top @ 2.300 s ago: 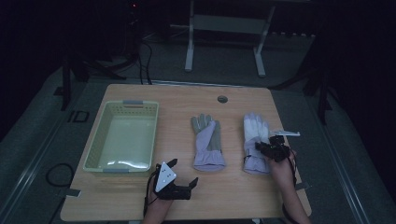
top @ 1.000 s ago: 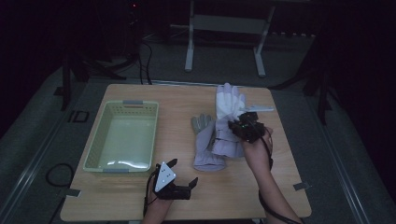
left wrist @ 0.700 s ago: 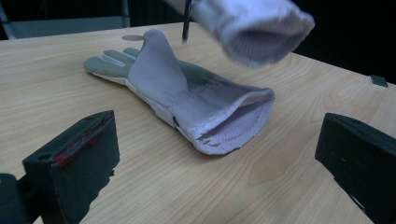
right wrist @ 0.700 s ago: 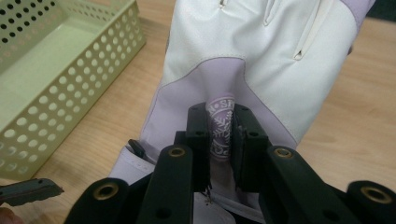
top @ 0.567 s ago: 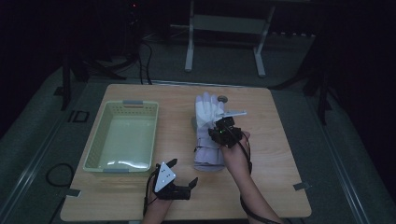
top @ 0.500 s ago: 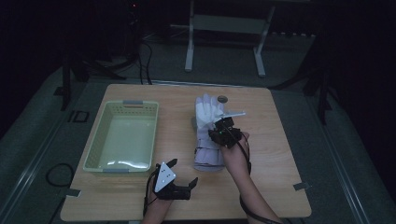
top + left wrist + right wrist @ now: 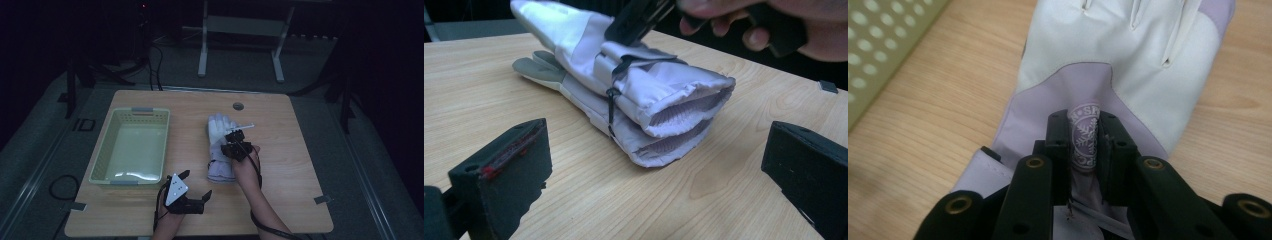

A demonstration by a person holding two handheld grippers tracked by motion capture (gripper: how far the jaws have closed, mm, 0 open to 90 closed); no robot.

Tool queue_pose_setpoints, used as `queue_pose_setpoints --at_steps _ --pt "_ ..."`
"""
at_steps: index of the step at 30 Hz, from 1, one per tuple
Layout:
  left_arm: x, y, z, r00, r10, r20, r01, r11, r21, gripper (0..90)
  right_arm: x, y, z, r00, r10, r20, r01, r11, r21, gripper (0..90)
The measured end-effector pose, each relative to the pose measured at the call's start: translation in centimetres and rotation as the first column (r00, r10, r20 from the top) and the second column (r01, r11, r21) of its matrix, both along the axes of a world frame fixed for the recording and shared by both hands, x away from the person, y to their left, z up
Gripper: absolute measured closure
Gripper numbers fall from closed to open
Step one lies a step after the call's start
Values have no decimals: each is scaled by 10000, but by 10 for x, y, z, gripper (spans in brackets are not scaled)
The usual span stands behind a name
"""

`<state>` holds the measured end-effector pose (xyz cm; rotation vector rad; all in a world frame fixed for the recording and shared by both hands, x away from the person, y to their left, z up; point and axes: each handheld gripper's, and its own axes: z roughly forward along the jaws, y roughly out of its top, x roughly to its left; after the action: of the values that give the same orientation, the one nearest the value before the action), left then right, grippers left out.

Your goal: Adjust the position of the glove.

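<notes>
step: I'm stacking gloves | right gripper (image 7: 1083, 150) pinches top glove (image 7: 1128, 55) | left gripper (image 7: 659, 180) wide open, empty | next: release, clear

Setting: darkened lab or recording studio | Evidence: lone lit wooden table (image 7: 300, 150) on grey carpet | metal stand frame (image 7: 240, 30) behind | floor cables (image 7: 155, 55)
</notes>
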<state>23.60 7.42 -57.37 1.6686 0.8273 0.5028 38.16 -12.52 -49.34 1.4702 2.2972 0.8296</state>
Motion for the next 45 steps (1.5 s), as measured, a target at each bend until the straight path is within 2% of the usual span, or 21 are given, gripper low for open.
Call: queue_pose_setpoints --at_steps 2,6,9,15,17,22,26,28,30,32,34,36,37,38,41,42,44,45 --pt "0 0 0 10000 1 1 -1 10000 2 0 1 -1 -3 9999 23 -109 -22 10000 53 758" --pt "0 0 0 10000 8 3 -8 10000 4 0 1 -1 -2 9999 128 -72 -130 9997 -194 759" --pt "0 0 0 10000 1 -8 -1 10000 7 0 2 -9 -4 9997 109 -212 -112 9999 -117 757" --pt "0 0 0 10000 5 -20 -5 10000 5 0 2 -22 -4 9998 -107 -160 105 9999 -125 757" --pt "0 -1 0 10000 19 -11 -19 10000 -4 0 2 -27 -3 9998 -178 -110 175 9995 -263 756" --pt "0 -1 0 10000 -1 -21 1 10000 25 0 3 -34 -3 9997 -230 -119 228 9996 -181 743" --pt "1 -2 0 9998 -127 -142 130 9997 194 0 1 -37 2 9999 145 36 -145 9998 -95 672" --pt "1 -2 0 9998 -146 -121 148 9997 182 0 -1 -39 5 9985 509 189 -511 9986 119 576" --pt "2 -1 0 9998 -149 -157 150 9999 84 0 -3 -43 8 9954 765 584 -783 9965 299 472" --pt "2 -1 0 9997 -149 -194 150 9999 34 0 -4 -47 10 9949 876 508 -893 9955 323 408" --pt "2 -1 0 9998 -121 -156 122 9999 98 0 -5 -52 13 9929 1045 565 -1076 9926 563 379" --pt "2 -3 0 9998 1 -205 2 9998 178 0 -6 -58 15 9929 1002 635 -1047 9920 711 288" --pt "2 -3 1 9998 21 -220 -17 9998 196 0 -6 -62 16 9925 1102 524 -1146 9894 897 241" --pt "2 -3 1 9996 35 -279 -29 9998 203 0 -7 -63 16 9924 1117 506 -1161 9889 928 229" --pt "5 -2 1 9985 -159 -531 162 9999 60 0 -10 -69 19 9875 1395 735 -1475 9821 1170 168" --pt "6 -3 1 9979 -271 -589 283 9994 190 0 -10 -70 19 9855 1525 742 -1606 9799 1185 144" --pt "7 -7 2 9973 -486 -558 518 9970 570 0 -12 -72 19 9776 1904 895 -2008 9714 1265 157" --pt "7 -9 3 9965 -591 -592 631 9956 693 0 -14 -72 18 9696 2190 1089 -2316 9653 1208 157"
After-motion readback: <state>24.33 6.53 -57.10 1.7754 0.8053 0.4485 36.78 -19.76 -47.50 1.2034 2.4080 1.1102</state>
